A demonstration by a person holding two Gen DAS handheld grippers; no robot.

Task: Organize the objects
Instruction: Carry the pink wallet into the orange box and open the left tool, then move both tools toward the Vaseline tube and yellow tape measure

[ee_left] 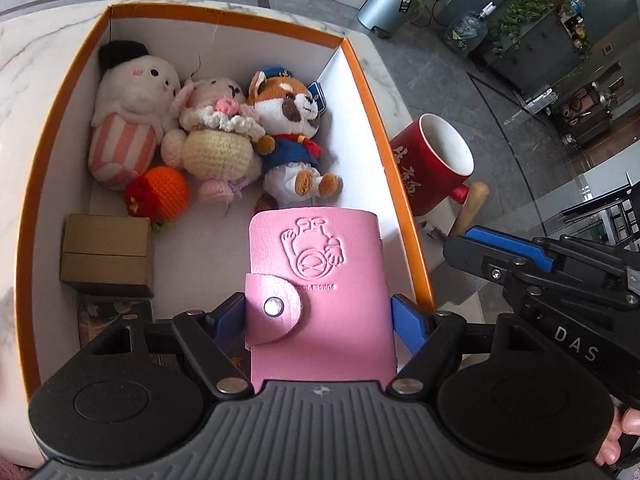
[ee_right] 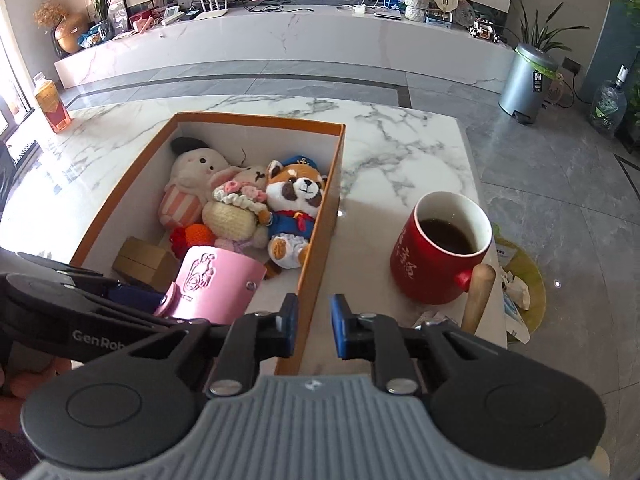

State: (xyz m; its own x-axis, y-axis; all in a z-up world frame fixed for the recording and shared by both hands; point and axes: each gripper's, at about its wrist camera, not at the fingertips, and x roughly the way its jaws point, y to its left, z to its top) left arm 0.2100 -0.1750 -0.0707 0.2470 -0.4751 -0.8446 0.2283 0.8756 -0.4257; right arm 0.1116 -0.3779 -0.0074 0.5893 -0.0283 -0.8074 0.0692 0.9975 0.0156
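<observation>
My left gripper [ee_left: 320, 316] is shut on a pink leather card holder [ee_left: 320, 280] with a snap flap, held over the near right part of the orange-rimmed box [ee_left: 384, 120]. The holder also shows in the right wrist view [ee_right: 212, 284]. The box [ee_right: 320, 216] holds three plush toys [ee_left: 200, 128], a crocheted orange [ee_left: 160, 194] and a small brown carton [ee_left: 108, 256]. My right gripper [ee_right: 314, 326] hangs over the box's near right wall, its jaws a little apart with nothing between them. In the left wrist view its fingers [ee_left: 508, 250] look closed.
A red mug [ee_right: 440, 248] with dark liquid stands on the marble table [ee_right: 400, 148] right of the box, a wooden handle [ee_right: 478, 296] beside it. A yellow-green bin [ee_right: 528, 280] with paper sits past the table's right edge. An orange carton [ee_right: 52, 106] stands far left.
</observation>
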